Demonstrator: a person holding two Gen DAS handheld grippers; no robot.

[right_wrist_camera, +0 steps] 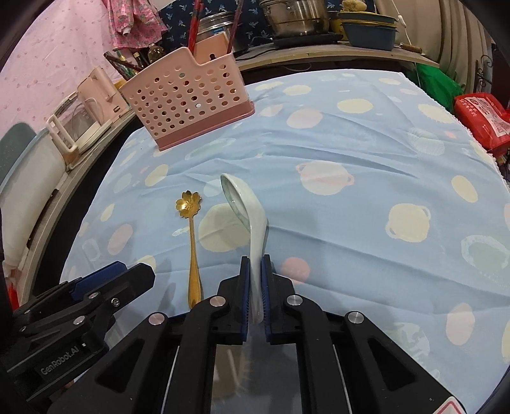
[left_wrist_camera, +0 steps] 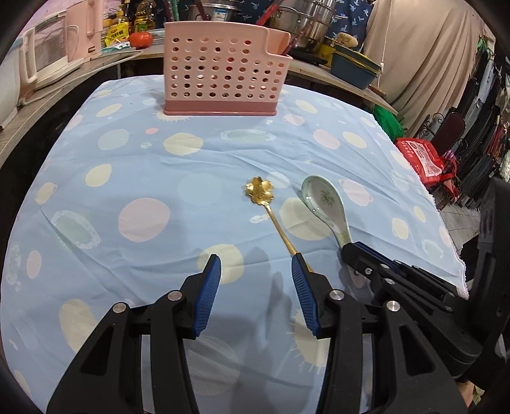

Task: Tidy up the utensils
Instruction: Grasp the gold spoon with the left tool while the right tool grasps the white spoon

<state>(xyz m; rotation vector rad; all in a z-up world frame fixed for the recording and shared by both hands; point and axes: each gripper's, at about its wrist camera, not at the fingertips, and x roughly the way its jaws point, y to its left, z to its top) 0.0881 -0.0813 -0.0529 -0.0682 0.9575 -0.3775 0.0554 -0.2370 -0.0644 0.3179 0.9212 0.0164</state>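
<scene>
A pale ceramic soup spoon (right_wrist_camera: 244,207) lies on the blue dotted cloth (right_wrist_camera: 350,165). My right gripper (right_wrist_camera: 255,264) is shut on its handle; it also shows in the left wrist view (left_wrist_camera: 369,254), with the soup spoon (left_wrist_camera: 325,200) there. A gold spoon with a flower-shaped bowl (left_wrist_camera: 258,188) lies just left of the soup spoon; it shows in the right wrist view (right_wrist_camera: 190,223) too. My left gripper (left_wrist_camera: 255,264) is open and empty, its right fingertip over the gold spoon's handle. A pink perforated utensil holder (left_wrist_camera: 220,71) stands at the far edge (right_wrist_camera: 188,98).
A pink kettle (right_wrist_camera: 92,105) and appliances sit on the counter to the left. Steel pots (right_wrist_camera: 296,16) and blue bowls (right_wrist_camera: 369,32) stand behind the table. A red bag (left_wrist_camera: 420,157) lies off the table's right edge.
</scene>
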